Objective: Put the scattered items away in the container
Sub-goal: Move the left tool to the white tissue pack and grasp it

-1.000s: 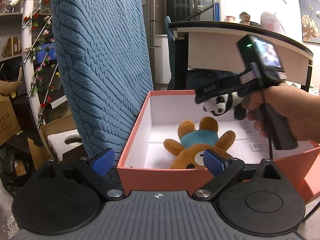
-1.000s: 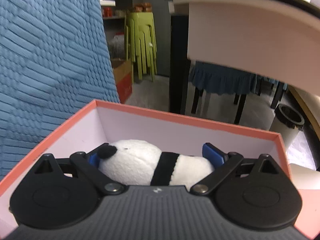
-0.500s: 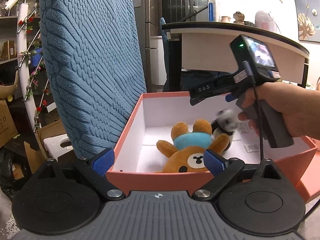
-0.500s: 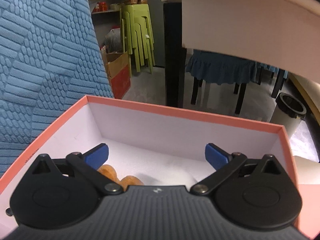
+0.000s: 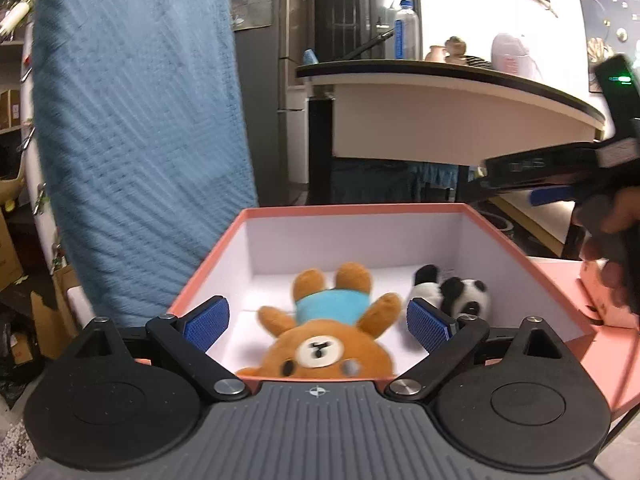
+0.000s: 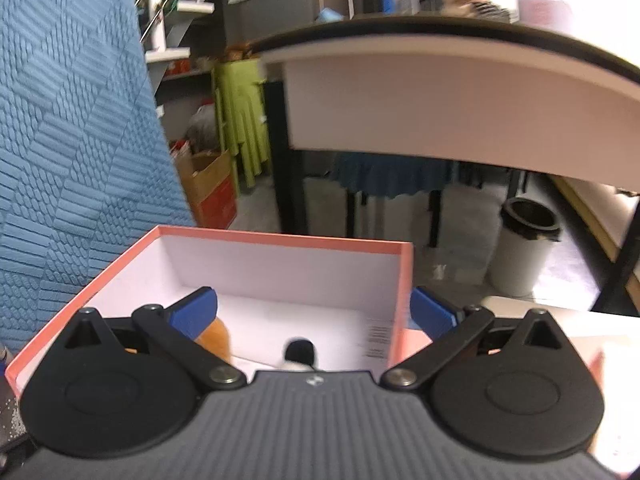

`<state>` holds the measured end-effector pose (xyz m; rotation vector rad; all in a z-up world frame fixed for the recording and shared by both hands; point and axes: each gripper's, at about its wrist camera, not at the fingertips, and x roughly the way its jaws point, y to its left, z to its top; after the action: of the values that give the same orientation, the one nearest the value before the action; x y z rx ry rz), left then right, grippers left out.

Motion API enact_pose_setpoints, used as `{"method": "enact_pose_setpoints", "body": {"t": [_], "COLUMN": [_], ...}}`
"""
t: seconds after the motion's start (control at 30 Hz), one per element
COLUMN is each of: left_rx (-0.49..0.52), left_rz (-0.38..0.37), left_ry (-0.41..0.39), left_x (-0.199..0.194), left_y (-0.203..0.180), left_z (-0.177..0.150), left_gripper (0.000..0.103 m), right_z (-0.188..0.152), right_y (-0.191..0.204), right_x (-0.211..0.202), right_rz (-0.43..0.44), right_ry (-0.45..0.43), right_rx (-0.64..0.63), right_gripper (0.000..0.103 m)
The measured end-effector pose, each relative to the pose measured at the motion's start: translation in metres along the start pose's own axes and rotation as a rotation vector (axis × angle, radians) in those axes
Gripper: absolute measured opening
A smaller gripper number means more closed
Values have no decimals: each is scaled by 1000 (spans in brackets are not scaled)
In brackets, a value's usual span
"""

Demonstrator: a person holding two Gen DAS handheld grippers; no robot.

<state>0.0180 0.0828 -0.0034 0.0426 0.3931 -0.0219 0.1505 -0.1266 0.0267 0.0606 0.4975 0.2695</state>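
1. Both of your grippers are spread wide and hold nothing: your left gripper (image 5: 318, 320) hangs over the near edge of the salmon-pink cardboard box with the white inside (image 5: 520, 256), and your right gripper (image 6: 312, 312) straddles that box's right wall.
2. Just past your left fingers, the brown plush bear in a light blue shirt (image 5: 324, 336) lies on its back on the box floor, head toward you.
3. Beside it, to its right, the small black-and-white plush panda (image 5: 456, 290) lies inside the box too, close to the bear; whether they touch is hard to say.
4. Your right hand (image 5: 612, 236), blurred, shows at the edge of the left view, above the box's right side.
5. Behind the box stand a blue textured fabric-covered chair back (image 5: 132, 128) and a white table with a dark edge (image 5: 440, 116).
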Motion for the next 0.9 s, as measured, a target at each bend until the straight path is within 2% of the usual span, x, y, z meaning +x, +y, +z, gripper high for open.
{"method": "enact_pose_setpoints", "body": {"t": [0.33,0.53,0.7,0.9], "left_rx": [55,76,60,60], "left_rz": [-72,-112,-118,-110], "left_ry": [-34,-48,-54,-71], "left_x": [4,8,12,13], "left_y": [-74,-111,-127,-138], "left_z": [7,6,3,1], "left_gripper": [97,97,97,97], "right_z": [-37,-70,-99,-118], "right_y": [-74,-106,-127,-142], "right_x": [-89,-124,-149,-167], "right_rz": [-72,-123,-160,-177], "right_ry": [-95,-158,-219,-265], "right_rx": [55,68,75,86], "right_gripper": [103,103,103,103]}}
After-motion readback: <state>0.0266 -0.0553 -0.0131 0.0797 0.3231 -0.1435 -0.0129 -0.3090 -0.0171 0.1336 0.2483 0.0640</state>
